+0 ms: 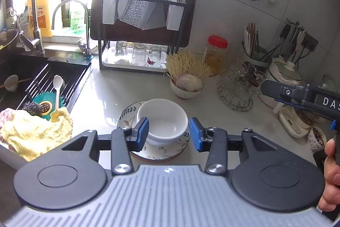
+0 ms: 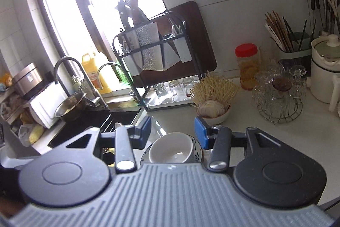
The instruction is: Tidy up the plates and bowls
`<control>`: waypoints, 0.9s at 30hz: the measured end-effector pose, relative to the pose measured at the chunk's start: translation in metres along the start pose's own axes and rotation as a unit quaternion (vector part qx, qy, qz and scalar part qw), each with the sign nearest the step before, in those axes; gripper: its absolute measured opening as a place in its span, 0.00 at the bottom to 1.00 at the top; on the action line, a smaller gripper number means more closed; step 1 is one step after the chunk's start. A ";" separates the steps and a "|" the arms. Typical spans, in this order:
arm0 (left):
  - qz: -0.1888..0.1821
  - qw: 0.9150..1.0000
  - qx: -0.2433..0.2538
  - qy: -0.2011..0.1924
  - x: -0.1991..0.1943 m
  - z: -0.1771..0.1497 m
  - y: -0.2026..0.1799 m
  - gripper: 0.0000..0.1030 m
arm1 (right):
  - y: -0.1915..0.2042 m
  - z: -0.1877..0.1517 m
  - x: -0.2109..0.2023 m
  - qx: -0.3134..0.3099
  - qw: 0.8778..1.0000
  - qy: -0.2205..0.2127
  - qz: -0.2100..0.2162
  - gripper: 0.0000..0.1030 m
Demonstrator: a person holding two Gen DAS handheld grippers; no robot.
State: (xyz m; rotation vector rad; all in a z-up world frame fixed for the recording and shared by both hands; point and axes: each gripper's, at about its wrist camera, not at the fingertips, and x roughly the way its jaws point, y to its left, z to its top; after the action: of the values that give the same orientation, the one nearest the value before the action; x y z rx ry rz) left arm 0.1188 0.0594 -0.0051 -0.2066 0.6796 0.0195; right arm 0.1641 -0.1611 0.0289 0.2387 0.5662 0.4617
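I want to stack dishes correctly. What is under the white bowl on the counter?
The white bowl stands on a patterned plate with leaf drawings. The plate's middle is covered by the bowl, so it cannot be seen.

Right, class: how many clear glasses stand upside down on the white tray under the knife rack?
3: left glass, middle glass, right glass, in a row on the white tray. Others could be hidden behind the rack's frame.

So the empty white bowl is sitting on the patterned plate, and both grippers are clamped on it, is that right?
Not quite. The white bowl does sit empty on the patterned plate, but neither gripper grips it. In the left wrist view the left gripper has its pads apart, clear of the bowl; the right wrist view shows the right gripper open above it.
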 end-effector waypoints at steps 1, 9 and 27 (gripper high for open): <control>0.001 1.000 -0.002 -0.001 -0.007 -0.004 -0.002 0.47 | 0.001 -0.002 -0.007 -0.004 1.000 -0.001 0.003 0.47; 0.013 1.000 -0.018 -0.001 -0.049 -0.035 -0.009 0.50 | 0.004 -0.020 -0.043 -0.009 1.000 -0.010 0.007 0.47; -0.004 1.000 0.016 0.016 -0.062 -0.059 -0.032 0.73 | 0.000 -0.055 -0.072 -0.022 0.999 -0.011 -0.040 0.48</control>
State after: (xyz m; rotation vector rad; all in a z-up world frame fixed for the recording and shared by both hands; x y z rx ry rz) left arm 0.0371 0.0192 -0.0051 -0.1800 0.7107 -0.0028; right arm 0.0789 -0.1905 0.0166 0.1784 0.5405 0.3940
